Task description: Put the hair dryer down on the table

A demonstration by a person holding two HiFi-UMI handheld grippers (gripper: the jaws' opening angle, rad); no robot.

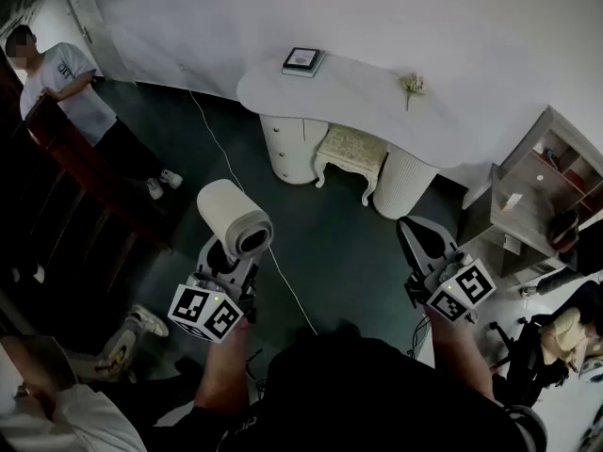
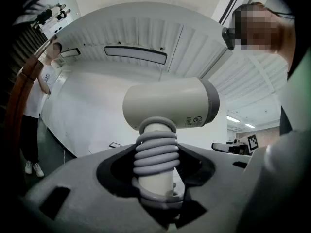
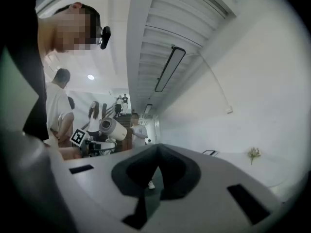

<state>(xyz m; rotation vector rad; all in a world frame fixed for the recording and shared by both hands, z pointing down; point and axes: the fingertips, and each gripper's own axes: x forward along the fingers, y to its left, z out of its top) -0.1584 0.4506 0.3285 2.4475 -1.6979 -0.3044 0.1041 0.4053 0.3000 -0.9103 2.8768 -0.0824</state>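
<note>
The hair dryer (image 1: 236, 219) is cream-white with a grey band and a coiled grey cord wound round its handle. My left gripper (image 1: 226, 266) is shut on that handle and holds the dryer upright in the air above the dark floor. The left gripper view shows the dryer's head (image 2: 170, 103) above the jaws, with my left gripper (image 2: 158, 178) pressed on the handle. My right gripper (image 1: 415, 238) hangs to the right with its jaws together and nothing in them; in its own view my right gripper (image 3: 153, 178) shows only a thin slit. The white curved table (image 1: 358, 92) stands well ahead of both.
On the table lie a book (image 1: 302, 60) and a small flower sprig (image 1: 411, 85). An upholstered stool (image 1: 351, 149) sits under its front edge. A white cord (image 1: 236, 172) runs across the floor. A person (image 1: 66, 83) stands by a wooden railing (image 1: 85, 168) at left; shelves (image 1: 546, 186) at right.
</note>
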